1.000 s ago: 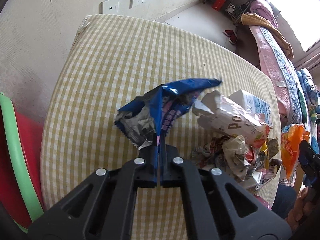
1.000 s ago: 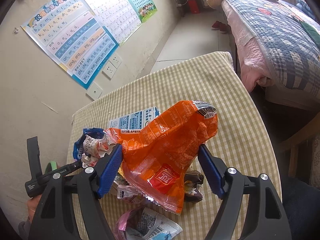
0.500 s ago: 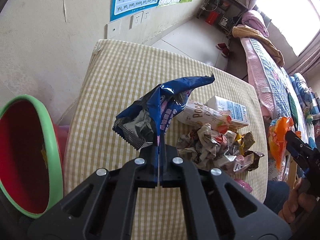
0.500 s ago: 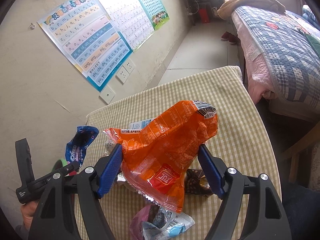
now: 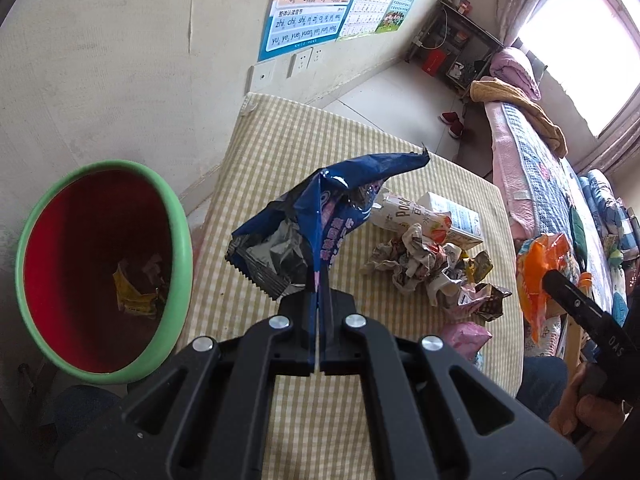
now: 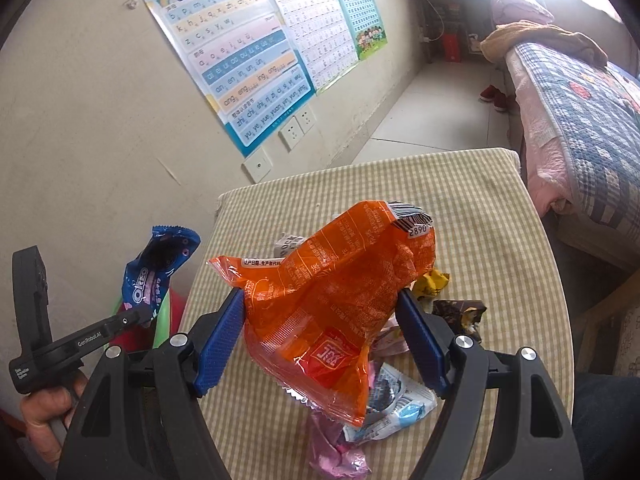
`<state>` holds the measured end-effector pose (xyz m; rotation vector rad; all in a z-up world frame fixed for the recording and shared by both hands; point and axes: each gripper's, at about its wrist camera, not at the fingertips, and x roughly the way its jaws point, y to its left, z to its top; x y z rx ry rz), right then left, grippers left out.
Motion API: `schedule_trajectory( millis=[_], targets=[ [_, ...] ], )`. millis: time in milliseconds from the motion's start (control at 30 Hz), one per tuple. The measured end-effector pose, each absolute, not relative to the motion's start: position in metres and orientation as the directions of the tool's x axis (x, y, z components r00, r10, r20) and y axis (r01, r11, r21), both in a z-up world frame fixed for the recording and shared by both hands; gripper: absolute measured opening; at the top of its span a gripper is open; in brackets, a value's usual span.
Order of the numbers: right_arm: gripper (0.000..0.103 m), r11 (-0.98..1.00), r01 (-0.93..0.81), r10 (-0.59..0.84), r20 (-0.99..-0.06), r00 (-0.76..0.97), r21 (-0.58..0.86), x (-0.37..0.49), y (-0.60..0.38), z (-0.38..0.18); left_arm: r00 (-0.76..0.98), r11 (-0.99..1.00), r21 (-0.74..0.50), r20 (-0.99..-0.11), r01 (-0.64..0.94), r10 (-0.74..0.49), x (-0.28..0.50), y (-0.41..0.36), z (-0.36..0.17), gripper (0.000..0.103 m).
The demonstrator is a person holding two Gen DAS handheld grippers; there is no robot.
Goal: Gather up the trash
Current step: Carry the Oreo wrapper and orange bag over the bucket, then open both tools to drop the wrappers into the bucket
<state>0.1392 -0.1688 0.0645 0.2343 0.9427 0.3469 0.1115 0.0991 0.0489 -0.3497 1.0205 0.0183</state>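
Hidden: my orange bag [image 6: 340, 300] is covering most of the trash pile [image 5: 432, 264].
Left claw [image 5: 318, 312]: pinching the blue wrapper [image 5: 320, 216] beside the bin [image 5: 176, 240].
Right claw [image 6: 320, 336]: holding the orange bag, jaws wide.
Left view only: bin's inside is showing a yellow wrapper [image 5: 134, 294].

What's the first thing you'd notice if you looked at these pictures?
The big orange snack bag, right up close between the right gripper's blue fingers. Next, the blue cookie wrapper pinched in the left gripper, beside a red bin with a green rim left of the checked table.
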Motion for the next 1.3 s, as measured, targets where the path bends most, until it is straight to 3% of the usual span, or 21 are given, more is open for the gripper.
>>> schedule_trajectory(
  millis=[1300],
  targets=[
    [0.074, 0.696, -0.683, 0.569, -0.752, 0.334, 0.223, 0.12, 0.106, 0.071, 0.562, 0.789, -0.338, -0.827, -0.512, 0.01, 0.009, 0.294, 0.042, 0.0]
  ],
)
